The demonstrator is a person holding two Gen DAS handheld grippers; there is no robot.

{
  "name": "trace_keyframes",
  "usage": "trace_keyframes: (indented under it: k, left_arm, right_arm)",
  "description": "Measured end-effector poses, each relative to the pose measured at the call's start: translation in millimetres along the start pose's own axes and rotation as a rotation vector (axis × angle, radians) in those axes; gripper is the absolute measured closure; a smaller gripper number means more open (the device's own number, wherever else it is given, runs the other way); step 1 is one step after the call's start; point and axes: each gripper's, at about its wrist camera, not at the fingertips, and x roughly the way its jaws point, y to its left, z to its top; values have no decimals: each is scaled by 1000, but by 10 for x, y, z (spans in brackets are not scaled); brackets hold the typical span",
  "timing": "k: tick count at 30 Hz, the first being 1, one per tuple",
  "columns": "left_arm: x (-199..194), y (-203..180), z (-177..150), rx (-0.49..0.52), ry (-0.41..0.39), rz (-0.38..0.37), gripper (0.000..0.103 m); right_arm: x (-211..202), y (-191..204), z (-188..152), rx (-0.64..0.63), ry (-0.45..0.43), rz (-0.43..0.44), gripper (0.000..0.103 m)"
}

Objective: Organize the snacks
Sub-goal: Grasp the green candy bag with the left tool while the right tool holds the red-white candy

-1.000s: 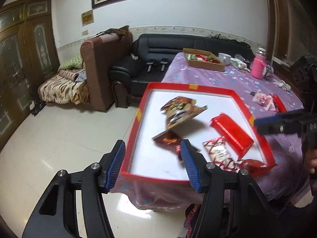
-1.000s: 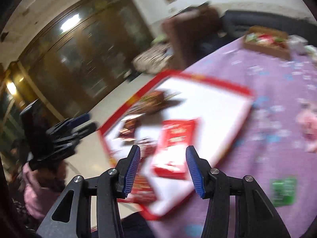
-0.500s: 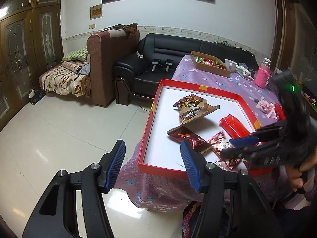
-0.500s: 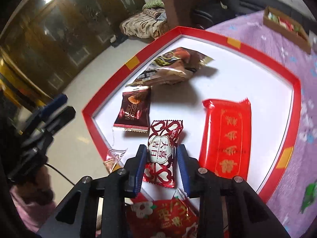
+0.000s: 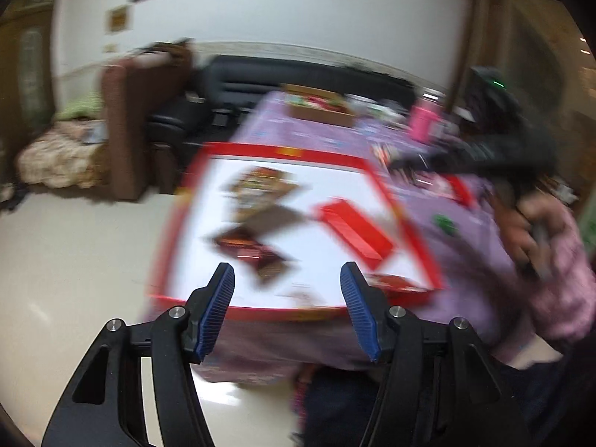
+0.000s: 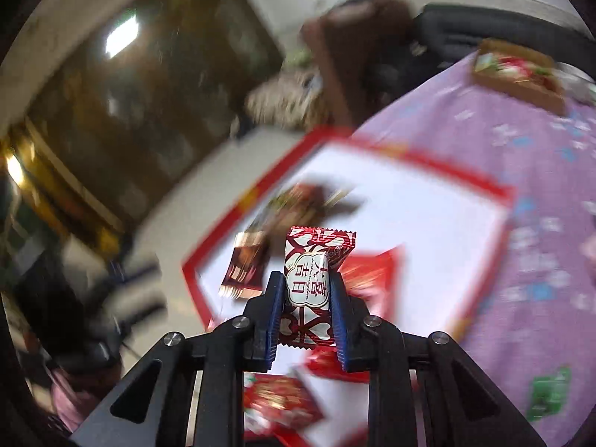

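Right gripper (image 6: pixel 305 290) pinches red-white wrapped candy (image 6: pixel 311 283); hold firm, carry clear above red-rimmed white tray (image 6: pixel 499 190). Left gripper (image 5: pixel 287 313) spread, empty.

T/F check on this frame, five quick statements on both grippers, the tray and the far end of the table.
1. The right gripper is clamped on a red-and-white candy packet. True.
2. The left gripper holds a snack. False: its jaws stand apart with nothing between them.
3. The red tray is white inside. True.
4. The long red packet lies outside the tray. False: it lies inside it.
5. A cardboard box of snacks sits at the table's far end. True.
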Motion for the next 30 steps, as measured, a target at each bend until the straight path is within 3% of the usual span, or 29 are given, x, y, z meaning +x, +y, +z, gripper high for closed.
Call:
trace_keyframes:
  k: [2, 4, 6, 10, 13, 15, 16, 18, 19, 21, 25, 27, 30]
  left_arm:
    - [78, -269, 4, 60, 25, -68, 45]
    - [196, -559, -12, 159, 58, -55, 45]
    - [340, -815, -34, 270, 76, 8, 44]
    - [609, -979, 17, 369, 62, 142, 44]
    - [800, -919, 187, 366, 54, 284, 44]
    - [794, -880, 330, 322, 23, 332, 44]
    - [742, -876, 418, 286, -7, 326, 44]
    - [616, -962, 555, 247, -71, 235, 44]
    - [581, -1066, 605, 254, -88, 179, 41]
    - [618, -1324, 654, 303, -90, 114, 33]
    - [961, -1882, 664, 435, -5, 14, 32]
    - [1196, -2098, 644, 498, 38, -11, 32]
    - [1436, -2258, 660, 506, 113, -61, 33]
  right_arm:
    - [-368, -474, 6, 90, -74, -90, 79]
    - [-613, -869, -61, 179, -104, -138, 79]
    - [-925, -1294, -229, 272, -141, -198, 79]
    - [-1470, -1866, -653, 395, -191, -274, 78]
    - [-1731, -2154, -857, 440, -197, -341, 78]
    - [-1858, -2318, -996, 462, -187, -378, 74]
    - [-1950, -2393, -1061, 474, -197, -397, 74]
    - [-2124, -2534, -1193, 502, -236, -425, 63]
    - [-2199, -2591, -1237, 513, -267, -440, 56]
    - [-2297, -2767, -1295, 540, -322, -463, 55]
    - [-2275, -2961, -1418, 609, -324, -376, 55]
    - [-2162, -2920, -1382, 599, -286, -376, 55]
    - [-2008, -2796, -1295, 552, -242, -391, 55]
